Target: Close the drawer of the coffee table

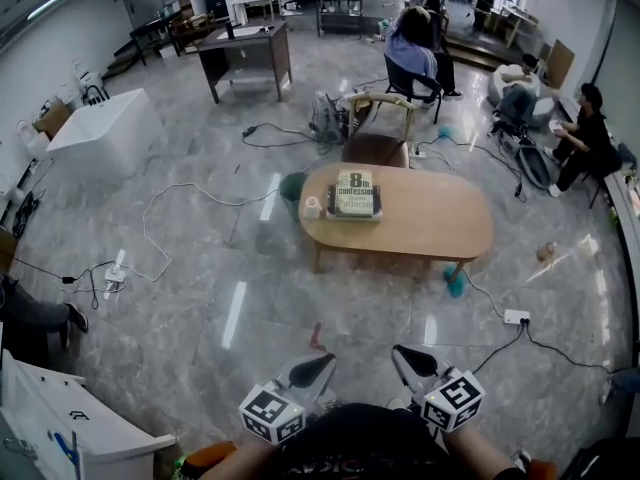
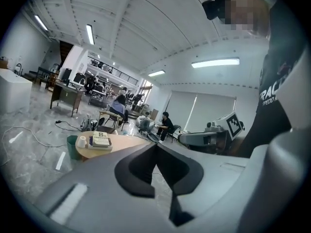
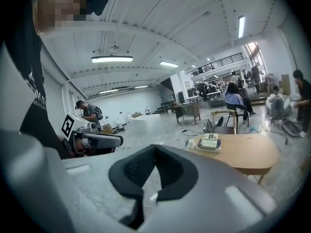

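The oval wooden coffee table [image 1: 430, 230] stands on the grey floor a good way ahead of me. A book [image 1: 354, 193] and a small white cup [image 1: 312, 207] lie on its left end. No drawer front can be made out from here. My left gripper [image 1: 324, 362] and right gripper [image 1: 401, 353] are held side by side near my body, well short of the table, both shut and empty. The left gripper view shows its closed jaws [image 2: 156, 145] with the table [image 2: 127, 142] beyond. The right gripper view shows closed jaws [image 3: 155, 147] and the table [image 3: 245, 152] to the right.
A wooden chair [image 1: 378, 134] stands behind the table, and a green bin [image 1: 293, 188] sits at its left end. Cables and a power strip [image 1: 516, 317] lie on the floor. A white cabinet [image 1: 60, 420] stands at my left. Seated people [image 1: 415, 53] and a desk [image 1: 245, 56] are farther back.
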The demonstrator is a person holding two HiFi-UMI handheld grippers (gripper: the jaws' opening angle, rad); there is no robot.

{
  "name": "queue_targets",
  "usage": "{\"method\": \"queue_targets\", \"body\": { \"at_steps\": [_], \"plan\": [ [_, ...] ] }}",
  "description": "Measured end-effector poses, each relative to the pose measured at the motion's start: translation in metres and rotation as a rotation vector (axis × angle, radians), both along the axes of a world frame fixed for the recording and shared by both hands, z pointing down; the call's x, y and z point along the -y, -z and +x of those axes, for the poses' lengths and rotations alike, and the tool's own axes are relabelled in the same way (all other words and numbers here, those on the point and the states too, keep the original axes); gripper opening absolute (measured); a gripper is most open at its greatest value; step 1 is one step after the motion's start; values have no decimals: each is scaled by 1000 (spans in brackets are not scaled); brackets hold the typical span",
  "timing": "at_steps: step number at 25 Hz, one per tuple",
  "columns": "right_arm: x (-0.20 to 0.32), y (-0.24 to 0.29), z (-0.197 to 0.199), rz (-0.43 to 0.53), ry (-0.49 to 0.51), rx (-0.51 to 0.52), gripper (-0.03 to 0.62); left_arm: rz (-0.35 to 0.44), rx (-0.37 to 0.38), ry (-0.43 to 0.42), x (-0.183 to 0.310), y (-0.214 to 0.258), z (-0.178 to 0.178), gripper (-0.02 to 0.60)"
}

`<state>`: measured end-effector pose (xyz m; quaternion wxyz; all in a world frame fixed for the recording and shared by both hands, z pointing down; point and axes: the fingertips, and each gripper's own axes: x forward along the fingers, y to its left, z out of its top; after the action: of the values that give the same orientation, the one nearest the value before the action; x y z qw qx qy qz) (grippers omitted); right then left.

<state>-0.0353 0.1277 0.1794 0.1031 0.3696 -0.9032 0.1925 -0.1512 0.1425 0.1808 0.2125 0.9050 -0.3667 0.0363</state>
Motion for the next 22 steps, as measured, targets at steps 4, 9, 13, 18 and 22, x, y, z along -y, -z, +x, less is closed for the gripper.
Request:
{"method": "queue_targets", "body": {
  "at_steps": [4, 9, 13, 18, 22],
  "plan": [
    [-16, 6, 22, 12, 35, 5, 2, -8, 2, -4, -15, 2, 35, 5],
    [-42, 8, 59, 6, 80, 27, 2, -19, -14, -25, -37, 6, 94, 5],
    [-66, 11, 87, 1, 125, 50, 2, -22, -5, -20, -58, 12, 132, 5],
    [-90, 9, 124, 13, 164, 62, 2, -16, 3, -1, -79, 14, 166, 5],
    [-104, -1, 147, -13, 190, 72, 2, -21, -37, 38, -89, 16, 186, 5]
  ]
}}
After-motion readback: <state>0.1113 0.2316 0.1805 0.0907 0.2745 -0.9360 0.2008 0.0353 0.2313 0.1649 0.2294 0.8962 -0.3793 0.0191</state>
